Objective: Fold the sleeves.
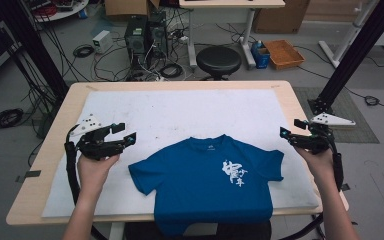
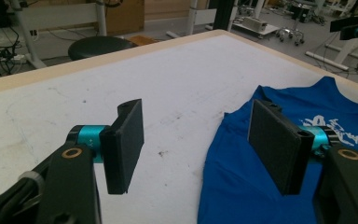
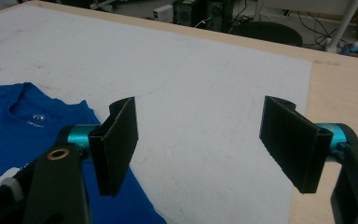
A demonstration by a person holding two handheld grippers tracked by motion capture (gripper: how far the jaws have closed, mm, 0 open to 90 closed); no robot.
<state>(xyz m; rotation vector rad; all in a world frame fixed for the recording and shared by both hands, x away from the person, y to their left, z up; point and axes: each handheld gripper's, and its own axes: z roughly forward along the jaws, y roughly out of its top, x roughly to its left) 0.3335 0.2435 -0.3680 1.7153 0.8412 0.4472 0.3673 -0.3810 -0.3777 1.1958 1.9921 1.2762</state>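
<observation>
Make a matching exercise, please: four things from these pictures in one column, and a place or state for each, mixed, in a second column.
Things:
1. blue T-shirt
2. left gripper
3. round black stool
4. brown tray

Places or states:
A. on the floor, beyond the table's far right corner
B. lies flat, print up, hem over the near table edge
C. jaws open, nothing between them
D. on the floor, just behind the table's far edge

Pairs: 1-B, 2-C, 3-D, 4-A
</observation>
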